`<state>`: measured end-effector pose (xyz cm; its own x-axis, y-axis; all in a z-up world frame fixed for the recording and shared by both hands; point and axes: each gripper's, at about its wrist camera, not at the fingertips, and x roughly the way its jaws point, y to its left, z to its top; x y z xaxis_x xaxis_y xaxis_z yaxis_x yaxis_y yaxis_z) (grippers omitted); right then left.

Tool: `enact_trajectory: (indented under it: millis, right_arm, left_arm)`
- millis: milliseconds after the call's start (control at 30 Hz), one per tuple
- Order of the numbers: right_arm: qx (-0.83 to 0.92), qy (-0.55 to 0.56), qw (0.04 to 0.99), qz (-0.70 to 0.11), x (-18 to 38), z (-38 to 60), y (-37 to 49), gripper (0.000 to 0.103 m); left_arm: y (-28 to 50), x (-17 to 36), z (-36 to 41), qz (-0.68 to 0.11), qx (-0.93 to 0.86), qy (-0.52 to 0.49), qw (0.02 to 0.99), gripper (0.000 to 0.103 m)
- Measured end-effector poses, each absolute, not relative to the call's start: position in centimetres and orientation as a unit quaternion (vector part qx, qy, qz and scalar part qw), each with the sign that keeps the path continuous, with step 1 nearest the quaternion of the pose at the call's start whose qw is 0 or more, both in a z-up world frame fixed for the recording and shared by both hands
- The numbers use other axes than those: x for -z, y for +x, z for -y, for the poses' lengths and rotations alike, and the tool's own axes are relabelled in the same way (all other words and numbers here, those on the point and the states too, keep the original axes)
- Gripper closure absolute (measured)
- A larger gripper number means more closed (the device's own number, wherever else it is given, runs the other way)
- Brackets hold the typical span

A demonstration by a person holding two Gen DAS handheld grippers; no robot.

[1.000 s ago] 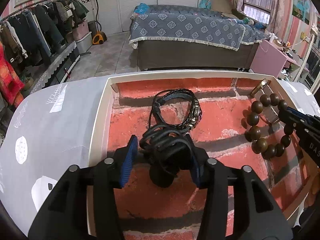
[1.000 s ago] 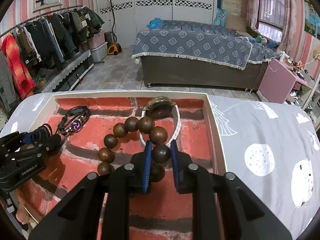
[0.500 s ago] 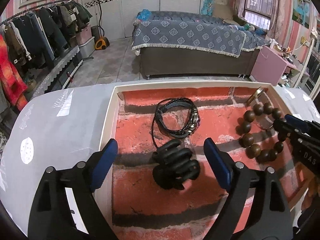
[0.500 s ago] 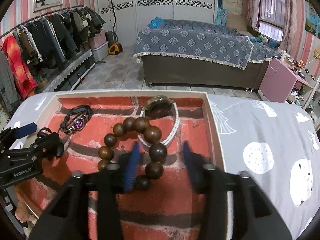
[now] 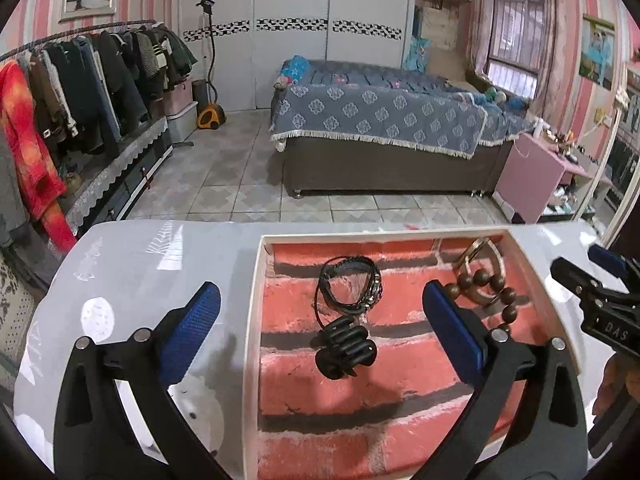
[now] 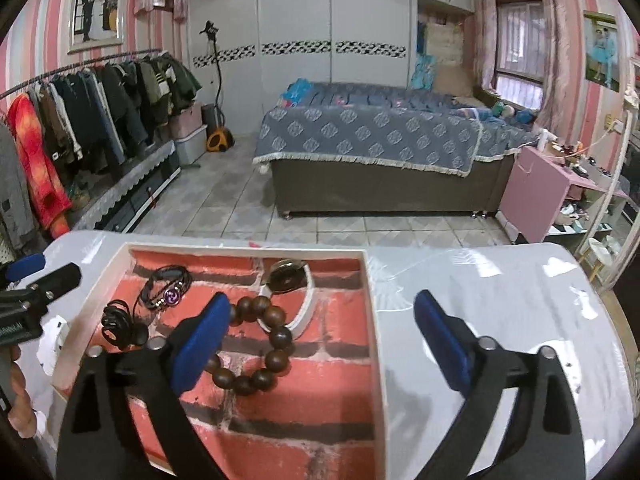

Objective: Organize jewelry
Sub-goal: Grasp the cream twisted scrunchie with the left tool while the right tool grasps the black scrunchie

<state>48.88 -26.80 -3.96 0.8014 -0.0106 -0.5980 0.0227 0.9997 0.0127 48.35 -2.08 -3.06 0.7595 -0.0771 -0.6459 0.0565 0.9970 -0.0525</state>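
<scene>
Brick-print tray (image 5: 256, 320) on desk, left gripper (image 5: 320, 322) and right gripper (image 6: 322, 326) just spread wide (nothing between fingers), black coil (image 5: 346, 347) and beads (image 6: 260, 344) lying inside.

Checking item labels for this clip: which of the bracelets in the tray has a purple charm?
The thin black cord bracelet near the tray's far left corner; its round purple charm faces up. The wooden bead bracelet and coiled black band have none.

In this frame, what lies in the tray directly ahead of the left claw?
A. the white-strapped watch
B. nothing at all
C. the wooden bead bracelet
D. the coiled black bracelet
D: the coiled black bracelet lies loose on the brick-patterned floor of the tray, ahead of the left claw, whose jaws stand wide and touch nothing.
</scene>
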Motion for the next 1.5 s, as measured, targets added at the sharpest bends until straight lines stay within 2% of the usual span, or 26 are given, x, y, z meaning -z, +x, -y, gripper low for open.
enact_trajectory:
  millis: [233, 433, 1000, 1500]
  right_arm:
    - [0.038, -0.006, 0.955, -0.293, 1.4, 28.0, 44.3, 0.005]
    - [0.050, -0.019, 0.954, -0.296, 1.6, 29.0, 39.1, 0.004]
    - [0.050, -0.006, 0.948, -0.316, 5.4, 28.9, 29.3, 0.004]
    - [0.040, -0.011, 0.935, -0.352, 9.2, 28.2, 29.1, 0.004]
  left_arm:
    - [45.0, 0.0, 1.3, -0.335, 0.036, -0.015, 0.941, 0.005]
    - [39.8, -0.9, 0.9, -0.326, 0.025, 0.008, 0.945, 0.005]
    - [31.2, 5.1, 0.3, -0.372, 0.025, 0.016, 0.928, 0.005]
    - [31.5, 9.0, 0.4, -0.384, 0.021, 0.016, 0.923, 0.006]
